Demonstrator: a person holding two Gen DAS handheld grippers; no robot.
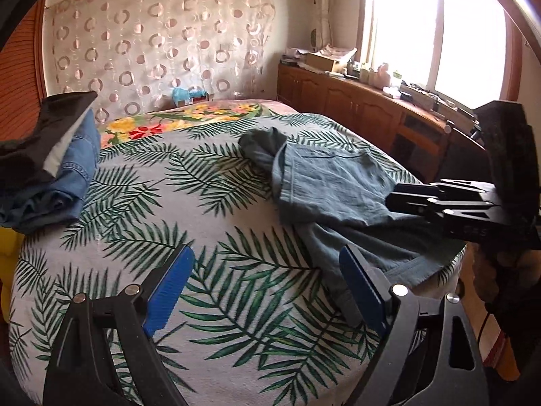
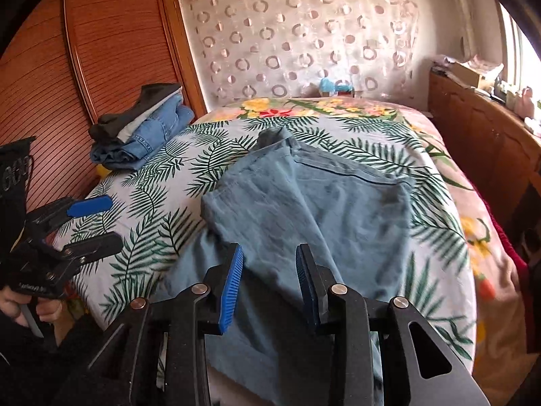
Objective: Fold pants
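Note:
Grey-blue pants (image 2: pixel 304 203) lie folded over on the leaf-print bed cover (image 2: pixel 162 182), with the lower legs reaching the near edge. In the left wrist view the pants (image 1: pixel 324 182) lie to the right. My left gripper (image 1: pixel 267 284) is open and empty above the bare cover, left of the pants; it also shows in the right wrist view (image 2: pixel 93 221). My right gripper (image 2: pixel 268 287) is open and empty just above the pants' near part; it also shows in the left wrist view (image 1: pixel 395 199).
A stack of folded jeans and dark clothes (image 2: pixel 142 128) sits at the bed's far left by a wooden slatted door (image 2: pixel 84 50). A wooden cabinet (image 1: pixel 355 101) with clutter runs along the right under a window. A floral sheet (image 2: pixel 304 105) covers the bed's far end.

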